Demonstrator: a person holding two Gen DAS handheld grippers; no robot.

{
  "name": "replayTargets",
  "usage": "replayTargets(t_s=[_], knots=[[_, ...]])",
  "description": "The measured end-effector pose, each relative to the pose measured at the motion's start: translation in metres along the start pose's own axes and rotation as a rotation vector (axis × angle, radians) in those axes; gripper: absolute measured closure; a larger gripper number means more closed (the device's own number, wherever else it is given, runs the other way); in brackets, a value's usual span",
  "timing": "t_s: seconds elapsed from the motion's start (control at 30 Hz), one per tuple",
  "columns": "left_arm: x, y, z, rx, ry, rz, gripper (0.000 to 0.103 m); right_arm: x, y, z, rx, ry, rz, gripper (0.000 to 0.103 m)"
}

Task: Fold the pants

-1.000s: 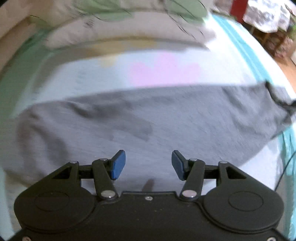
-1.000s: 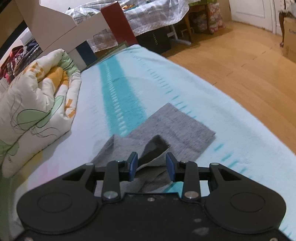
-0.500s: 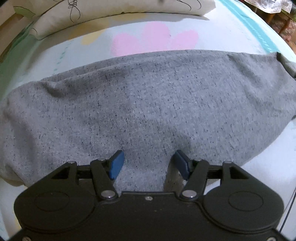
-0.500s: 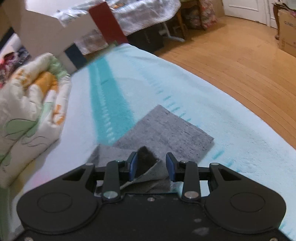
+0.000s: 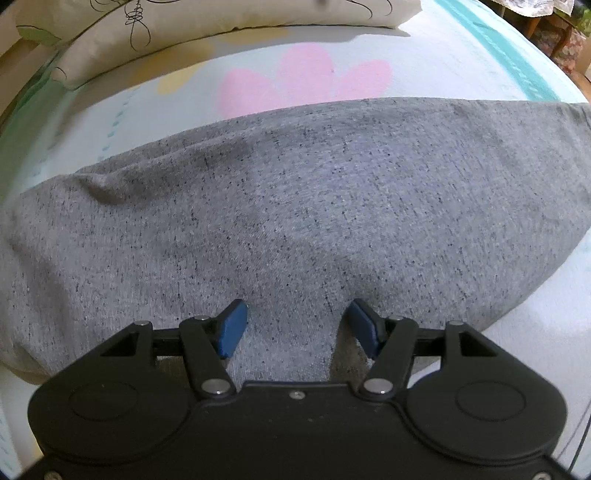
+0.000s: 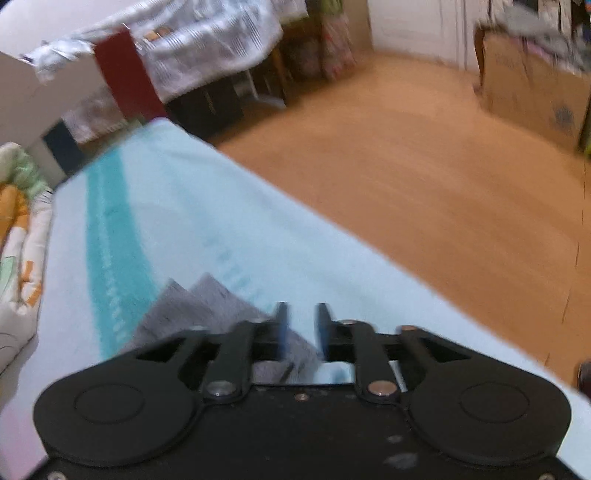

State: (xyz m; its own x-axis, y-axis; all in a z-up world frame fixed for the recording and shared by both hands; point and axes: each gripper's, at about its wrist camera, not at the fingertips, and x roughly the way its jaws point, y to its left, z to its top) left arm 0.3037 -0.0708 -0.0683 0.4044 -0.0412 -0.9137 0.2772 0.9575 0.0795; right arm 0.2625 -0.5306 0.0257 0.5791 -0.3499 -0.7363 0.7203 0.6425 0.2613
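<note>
The grey speckled pants (image 5: 295,206) lie spread across the bed and fill most of the left wrist view. My left gripper (image 5: 295,326) is open, low over the near edge of the fabric, with nothing between its blue pads. In the right wrist view, which is blurred, a corner of the grey pants (image 6: 207,306) lies just left of and under the fingers. My right gripper (image 6: 302,328) has its jaws a narrow gap apart. Whether it holds any fabric is not clear.
A folded floral quilt (image 5: 207,26) lies along the far side of the bed, and shows at the left of the right wrist view (image 6: 18,236). The sheet has a pink flower print (image 5: 306,79) and a teal stripe (image 6: 110,236). Wooden floor (image 6: 424,192) and a cardboard box (image 6: 532,99) lie right of the bed.
My left gripper has come down close over the pants. My right gripper has swung right, towards the bed edge and floor, and its jaws have narrowed; less of the pants leg shows.
</note>
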Motion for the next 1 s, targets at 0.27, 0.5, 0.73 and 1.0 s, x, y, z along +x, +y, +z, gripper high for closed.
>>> replayTargets(t_s=[0.27, 0.5, 0.73, 1.0], knots=[[0.001, 0.000, -0.001, 0.000, 0.001, -0.008, 0.036, -0.018, 0.049, -0.039, -0.197, 0.099, 0.273, 0.067], [0.000, 0.013, 0.005, -0.026, -0.009, -0.033, 0.035, 0.023, 0.067, -0.059, -0.266, 0.101, 0.001, 0.078], [-0.014, 0.055, 0.017, -0.133, -0.015, 0.018, 0.038, -0.069, 0.076, -0.113, -0.388, 0.014, 0.319, 0.072], [-0.040, 0.118, 0.008, -0.167, -0.004, 0.102, 0.038, -0.137, 0.113, -0.218, -0.501, 0.199, 0.691, 0.072]])
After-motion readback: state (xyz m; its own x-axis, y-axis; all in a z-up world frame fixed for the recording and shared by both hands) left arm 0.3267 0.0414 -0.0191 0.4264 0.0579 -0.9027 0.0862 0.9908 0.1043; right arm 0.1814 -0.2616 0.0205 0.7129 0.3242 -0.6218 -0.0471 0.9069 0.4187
